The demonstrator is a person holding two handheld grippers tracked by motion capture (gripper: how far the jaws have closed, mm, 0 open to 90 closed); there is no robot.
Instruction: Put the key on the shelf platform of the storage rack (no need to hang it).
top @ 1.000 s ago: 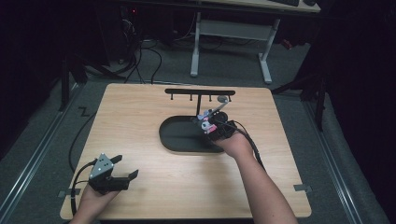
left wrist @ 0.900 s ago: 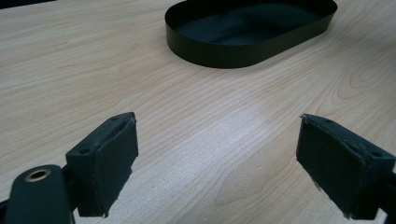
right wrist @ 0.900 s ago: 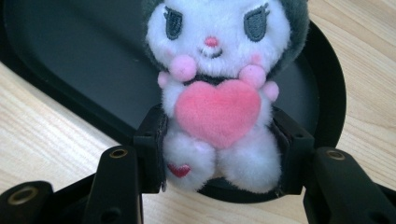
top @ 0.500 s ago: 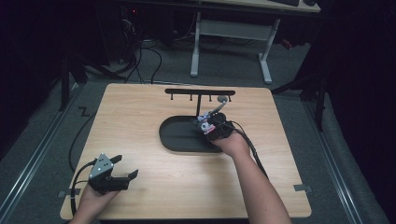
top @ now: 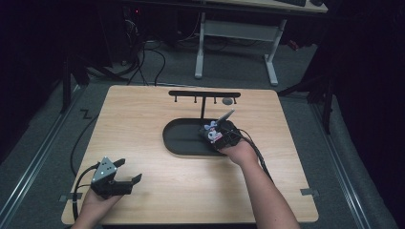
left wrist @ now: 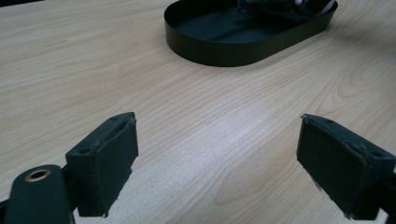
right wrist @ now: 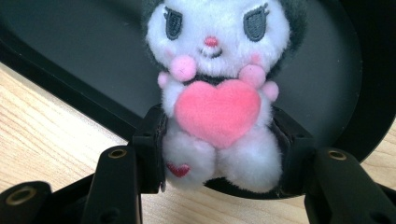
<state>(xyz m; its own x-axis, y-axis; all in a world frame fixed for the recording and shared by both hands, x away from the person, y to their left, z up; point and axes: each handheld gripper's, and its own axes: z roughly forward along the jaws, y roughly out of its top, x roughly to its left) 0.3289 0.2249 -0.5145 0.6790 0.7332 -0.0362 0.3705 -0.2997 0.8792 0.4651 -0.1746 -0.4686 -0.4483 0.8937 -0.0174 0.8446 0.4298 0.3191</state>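
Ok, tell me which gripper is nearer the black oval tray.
Right. The right gripper is over the black oval tray at its right end, shut on the plush toy. The left gripper sits open near the table's front left corner, well clear of the tray.

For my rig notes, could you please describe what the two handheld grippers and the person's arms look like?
Both are black two-jaw tools with flat rectangular pads. The left gripper carries a grey three-cornered plate and trails a black cable; brass-ringed holes mark its jaw arms. The right gripper trails a black cable too. Both forearms are bare, without sleeves.
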